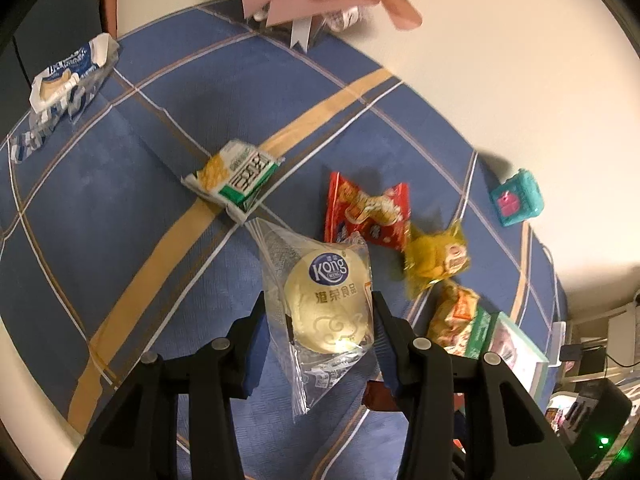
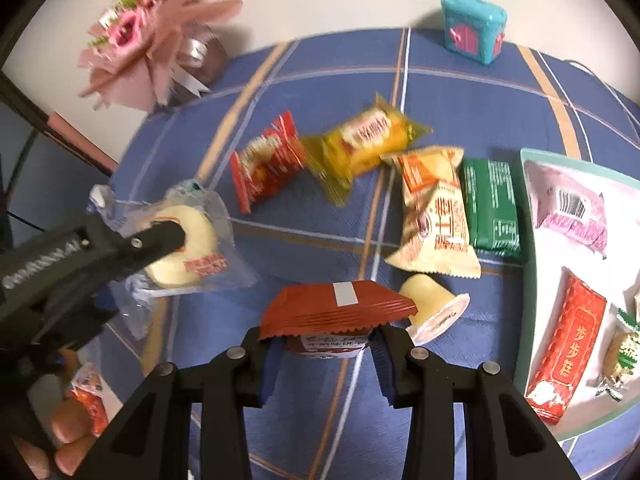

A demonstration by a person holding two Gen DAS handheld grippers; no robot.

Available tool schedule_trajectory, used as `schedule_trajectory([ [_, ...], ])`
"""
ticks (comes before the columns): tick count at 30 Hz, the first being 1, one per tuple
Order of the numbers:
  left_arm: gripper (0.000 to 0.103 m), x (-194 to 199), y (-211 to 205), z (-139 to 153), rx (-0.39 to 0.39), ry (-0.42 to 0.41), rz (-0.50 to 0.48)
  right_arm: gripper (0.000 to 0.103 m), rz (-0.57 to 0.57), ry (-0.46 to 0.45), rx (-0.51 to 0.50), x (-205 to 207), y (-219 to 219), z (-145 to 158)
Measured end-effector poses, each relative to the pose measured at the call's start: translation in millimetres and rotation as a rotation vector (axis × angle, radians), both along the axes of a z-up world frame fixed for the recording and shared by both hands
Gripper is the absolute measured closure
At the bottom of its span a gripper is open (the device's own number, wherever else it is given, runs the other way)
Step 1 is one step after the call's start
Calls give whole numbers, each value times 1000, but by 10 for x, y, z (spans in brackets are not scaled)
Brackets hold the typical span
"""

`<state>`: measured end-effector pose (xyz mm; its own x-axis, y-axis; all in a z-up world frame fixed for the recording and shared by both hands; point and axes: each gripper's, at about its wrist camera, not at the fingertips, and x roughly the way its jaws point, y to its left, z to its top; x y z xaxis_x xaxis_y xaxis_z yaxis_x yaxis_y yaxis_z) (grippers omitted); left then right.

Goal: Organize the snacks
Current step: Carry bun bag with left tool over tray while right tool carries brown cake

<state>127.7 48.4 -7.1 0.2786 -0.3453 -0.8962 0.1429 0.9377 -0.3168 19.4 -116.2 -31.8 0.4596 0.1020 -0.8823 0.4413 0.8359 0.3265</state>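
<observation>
Evidently both hands are carrying: the left claw (image 1: 320, 312) is pinching the clear-wrapped round cake (image 1: 326, 304) above the table (image 1: 120, 200), the right claw (image 2: 320, 344) is clamping a red packet (image 2: 336, 312), so each should be travelling level toward the tray (image 2: 532, 280).

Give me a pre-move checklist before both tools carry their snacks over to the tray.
1. Left tool shut on the round Kong pastry: ok, both fingers press the clear wrapper.
2. Right tool shut on the red-brown packet: ok, the packet sits between the fingers.
3. Pastry clear of the blue tablecloth: ok; the right wrist view shows it lifted.
4. Red-brown packet lifted off the cloth: cannot tell.
5. Free space in the tray: ok, white floor shows between the pink packet and the long red packet.
6. Jelly cup beside the right tool: not ok, it lies close to the fingers and may get knocked.
</observation>
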Motion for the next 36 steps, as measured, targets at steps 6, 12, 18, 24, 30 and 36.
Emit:
schedule_trajectory([
  [6,55,-22,77,210,-31,-49,16,61,-18,-79,6,-58,35,278],
  [12,55,-43,111,309,-51,-77,24,61,-54,-115,-22,-210,-29,476],
  [18,55,-88,17,322,-55,-79,12,61,-176,-94,-23,-436,-423,442],
  [24,55,-230,-264,355,-56,-86,-48,61,-372,-64,-6,-932,-1047,336],
  [30,55,-477,-687,352,-61,-86,-156,61,-548,-44,2,-1517,-1570,265],
  [36,55,-867,-1191,359,-71,-90,-305,61,-656,-47,-1,-1966,-1876,276],
])
